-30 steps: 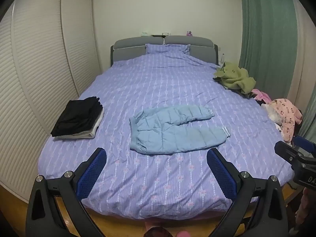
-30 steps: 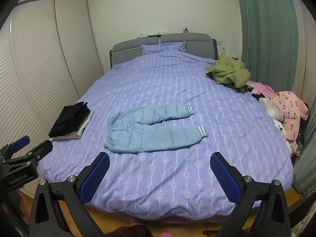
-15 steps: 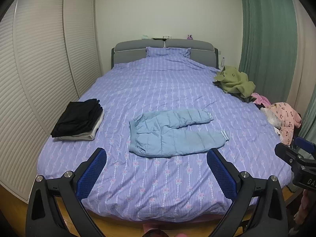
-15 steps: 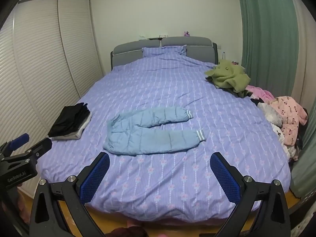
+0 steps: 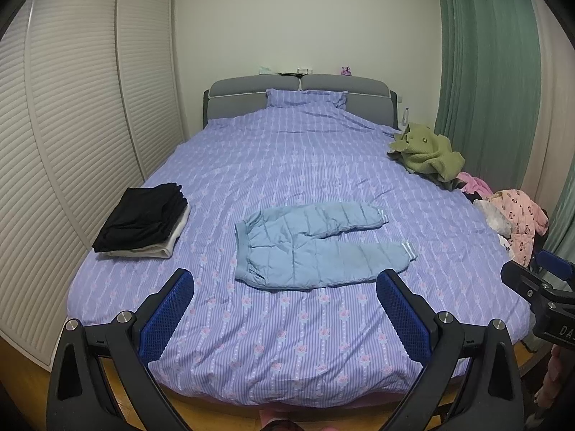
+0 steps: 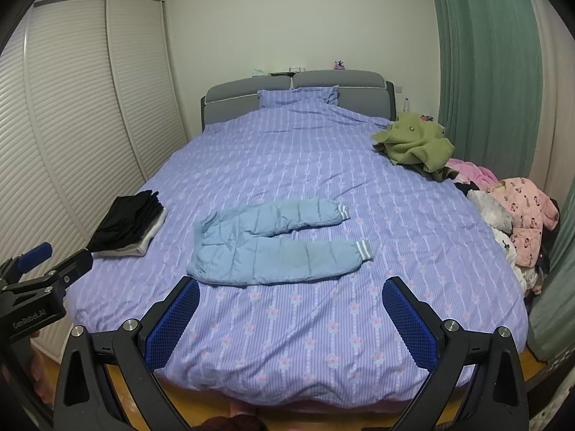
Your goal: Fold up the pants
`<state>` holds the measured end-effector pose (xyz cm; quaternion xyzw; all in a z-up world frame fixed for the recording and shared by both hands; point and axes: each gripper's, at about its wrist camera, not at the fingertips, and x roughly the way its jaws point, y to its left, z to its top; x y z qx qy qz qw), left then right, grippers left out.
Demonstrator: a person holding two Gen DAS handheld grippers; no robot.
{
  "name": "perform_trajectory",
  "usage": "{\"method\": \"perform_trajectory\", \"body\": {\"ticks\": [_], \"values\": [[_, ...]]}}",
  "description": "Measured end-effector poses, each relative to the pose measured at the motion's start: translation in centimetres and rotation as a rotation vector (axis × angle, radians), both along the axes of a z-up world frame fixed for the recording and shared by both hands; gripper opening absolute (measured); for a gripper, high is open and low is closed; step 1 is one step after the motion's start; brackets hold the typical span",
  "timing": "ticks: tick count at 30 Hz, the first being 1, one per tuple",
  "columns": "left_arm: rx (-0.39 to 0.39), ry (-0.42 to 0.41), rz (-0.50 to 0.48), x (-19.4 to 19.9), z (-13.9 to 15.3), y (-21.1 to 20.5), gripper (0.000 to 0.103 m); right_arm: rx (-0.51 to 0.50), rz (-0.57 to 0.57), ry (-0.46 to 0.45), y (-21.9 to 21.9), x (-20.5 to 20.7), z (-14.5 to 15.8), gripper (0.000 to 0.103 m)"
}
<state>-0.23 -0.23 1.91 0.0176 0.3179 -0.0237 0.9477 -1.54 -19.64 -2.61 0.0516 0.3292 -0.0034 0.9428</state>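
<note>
Light-blue quilted pants [image 5: 316, 244] flat on bed [image 5: 287, 165], legs spread, striped cuffs. Left tongs [image 5: 285, 309] and right tongs [image 6: 291, 314] both wide apart, empty. Label reads "GenRobot.AI".

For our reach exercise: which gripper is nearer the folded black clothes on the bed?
Left. The left gripper sits on the same side as the black clothes; the right gripper is further over, toward the pink jacket. Both jaws open.

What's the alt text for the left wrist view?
Light blue pants lie flat and unfolded on a purple bedspread, waistband left. The open left gripper hovers over the bed's foot, holding nothing. Folded black clothes sit left, loose clothing right.
</note>
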Motion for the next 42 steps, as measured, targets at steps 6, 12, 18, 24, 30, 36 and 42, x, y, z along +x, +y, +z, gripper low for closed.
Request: {"method": "perform_trajectory", "body": {"ticks": [6, 12, 18, 24, 30, 36, 42], "values": [[0.003, -0.003, 0.002, -0.1, 0.0, -0.1, 0.103, -0.001, -0.001, -0.001, 0.2, -0.2, -0.3, 0.103], [0.001, 0.004, 0.006, -0.1, 0.0, -0.1, 0.103, -0.002, 0.002, 0.003, 0.4, -0.2, -0.6, 0.103], [0.005, 0.003, 0.005, 0.0, 0.0, 0.0, 0.103, -0.002, 0.003, 0.003, 0.4, -0.2, -0.7, 0.103], [0.002, 0.003, 0.006, 0.0, 0.0, 0.0, 0.103, -0.001, 0.002, 0.003, 0.3, -0.3, -0.7, 0.103], [0.001, 0.001, 0.007, 0.0, -0.1, 0.2, 0.103, -0.001, 0.003, 0.006, 0.6, -0.2, -1.3, 0.103], [-0.001, 0.003, 0.006, 0.0, -0.2, 0.2, 0.103, 0.000, 0.005, 0.007, 0.7, -0.2, -1.5, 0.103], [-0.003, 0.006, 0.010, 0.1, -0.3, 0.5, 0.103, -0.004, 0.008, 0.012, 0.9, -0.2, -1.7, 0.103]]}}
